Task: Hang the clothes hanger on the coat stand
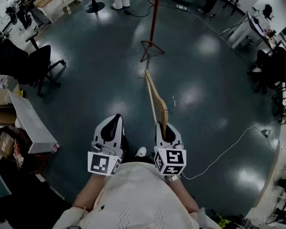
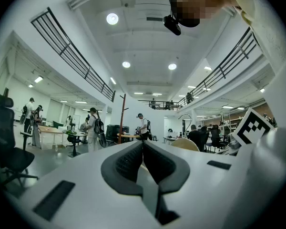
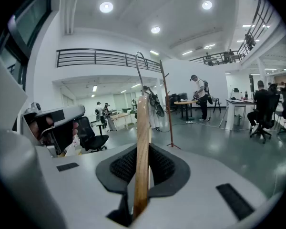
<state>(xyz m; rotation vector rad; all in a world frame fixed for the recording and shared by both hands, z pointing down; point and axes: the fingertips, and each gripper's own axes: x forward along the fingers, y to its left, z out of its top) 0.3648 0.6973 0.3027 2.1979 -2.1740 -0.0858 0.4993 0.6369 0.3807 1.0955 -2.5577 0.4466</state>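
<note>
"That long light-brown wooden hanger [image 3: 142, 151], is it smooth, with the grain showing?"

"Yes, and its thin wire hook [image 3: 139, 63] looks like metal. The right gripper [image 3: 143, 147] is matt white plastic with black ribbed pads [image 3: 162, 166]. The dark grey floor [image 1: 100, 80] is glossy."

A light wooden clothes hanger [image 1: 154, 95] with a thin metal hook [image 3: 139, 67] is held edge-on between the closed jaws of the right gripper [image 1: 166, 130], clamped near one end. In the head view it is seen stretching away from the gripper, with its far tip pointed towards the coat stand [image 1: 153, 22]. The coat stand is a slim, dark red pole set upright on splayed feet on the dark floor [image 1: 100, 80], at the far middle of the scene and well apart from the hanger. A short peg is seen near its top in the right gripper view.
</note>
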